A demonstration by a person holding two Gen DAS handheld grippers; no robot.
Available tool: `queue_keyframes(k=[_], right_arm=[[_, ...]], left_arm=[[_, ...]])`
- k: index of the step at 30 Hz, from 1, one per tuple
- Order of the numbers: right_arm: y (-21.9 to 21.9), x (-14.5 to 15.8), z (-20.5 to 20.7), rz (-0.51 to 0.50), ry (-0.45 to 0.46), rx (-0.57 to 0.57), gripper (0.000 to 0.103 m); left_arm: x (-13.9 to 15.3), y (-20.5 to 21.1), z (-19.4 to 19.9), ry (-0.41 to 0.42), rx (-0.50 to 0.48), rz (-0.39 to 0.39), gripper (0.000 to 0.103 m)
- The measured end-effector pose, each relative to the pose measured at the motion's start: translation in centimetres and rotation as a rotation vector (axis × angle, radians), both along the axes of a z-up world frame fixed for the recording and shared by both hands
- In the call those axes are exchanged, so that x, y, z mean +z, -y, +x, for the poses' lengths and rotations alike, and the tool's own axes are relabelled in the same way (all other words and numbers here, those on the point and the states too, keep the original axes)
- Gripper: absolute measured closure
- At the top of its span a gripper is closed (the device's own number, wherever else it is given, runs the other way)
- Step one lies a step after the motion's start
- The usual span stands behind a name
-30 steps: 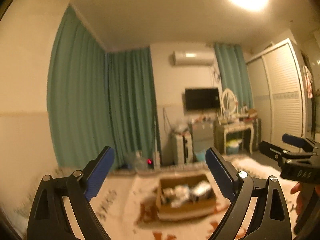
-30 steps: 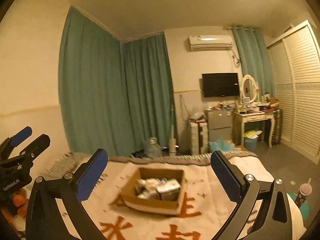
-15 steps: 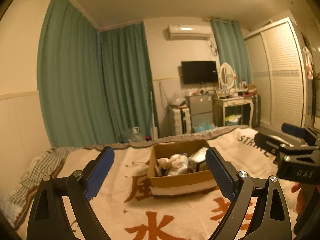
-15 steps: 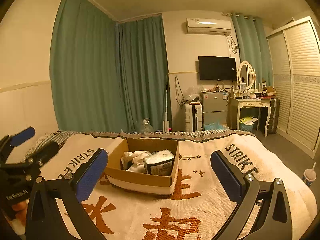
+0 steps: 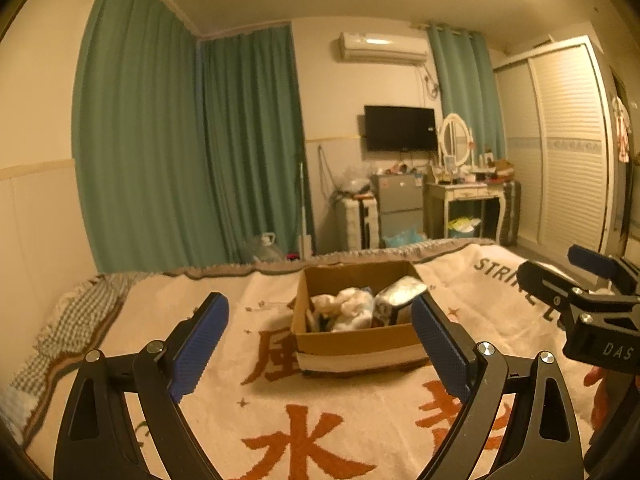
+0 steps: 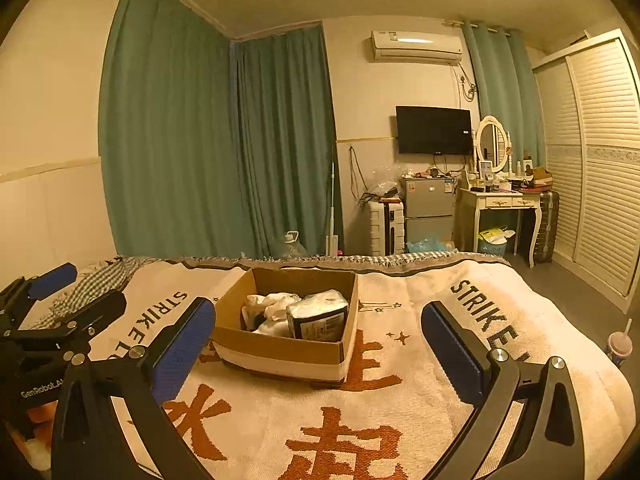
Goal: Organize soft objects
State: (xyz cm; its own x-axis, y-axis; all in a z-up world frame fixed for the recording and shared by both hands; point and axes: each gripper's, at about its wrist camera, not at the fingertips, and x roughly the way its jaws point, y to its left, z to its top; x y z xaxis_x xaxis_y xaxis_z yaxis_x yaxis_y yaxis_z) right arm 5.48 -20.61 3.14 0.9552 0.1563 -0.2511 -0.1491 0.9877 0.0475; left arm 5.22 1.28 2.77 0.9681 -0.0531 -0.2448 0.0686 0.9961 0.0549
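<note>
We see the soft objects, pale bundles and a wrapped pack, lying inside the cardboard box at frame centre on the blanket. That fits sorted-in or awaiting removal. Our left gripper and right gripper hover spread wide, holding nothing.

One open brown cardboard box sitting on one cream woven blanket with orange characters, two black blue-padded grippers, left and right, showing, one white plastic-wrapped packet lying inside.
</note>
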Motion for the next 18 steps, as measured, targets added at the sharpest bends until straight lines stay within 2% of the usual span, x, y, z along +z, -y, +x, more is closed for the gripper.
queue_keyframes(k=[18], right_arm=[[-0.98, -0.70, 0.19, -0.015, -0.015, 0.001, 0.000]], left_arm=[[-0.12, -0.19, -0.14, -0.007, -0.021, 0.001, 0.009]])
